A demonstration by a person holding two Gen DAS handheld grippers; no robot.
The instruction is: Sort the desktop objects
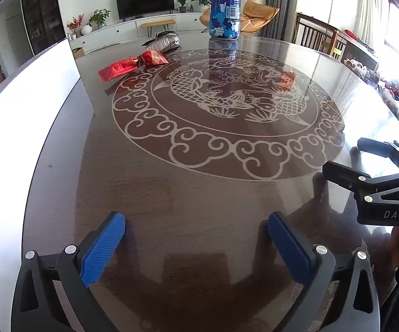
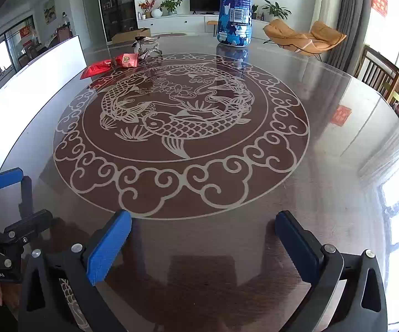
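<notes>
At the far side of the round dark table [image 1: 171, 193] stands a tall blue camouflage-print bottle [image 1: 224, 13] [image 2: 235, 13]. Left of it lie a flat red packet [image 1: 116, 69] [image 2: 96, 69], a red pouch [image 1: 155, 56] [image 2: 126, 60] and a crumpled silver wrapper [image 1: 163, 43] [image 2: 148, 45]. My left gripper [image 1: 196, 221] hangs open over the near part of the table, nothing between its blue pads. My right gripper [image 2: 203, 218] is open too and holds nothing. The two grippers are side by side, each showing at the edge of the other's view.
A white upright panel [image 1: 33, 96] [image 2: 33, 72] runs along the table's left edge. The tabletop is glossy with a pale koi and cloud pattern [image 2: 177, 127] in the middle. Wooden chairs [image 1: 318, 37] stand beyond the far right rim.
</notes>
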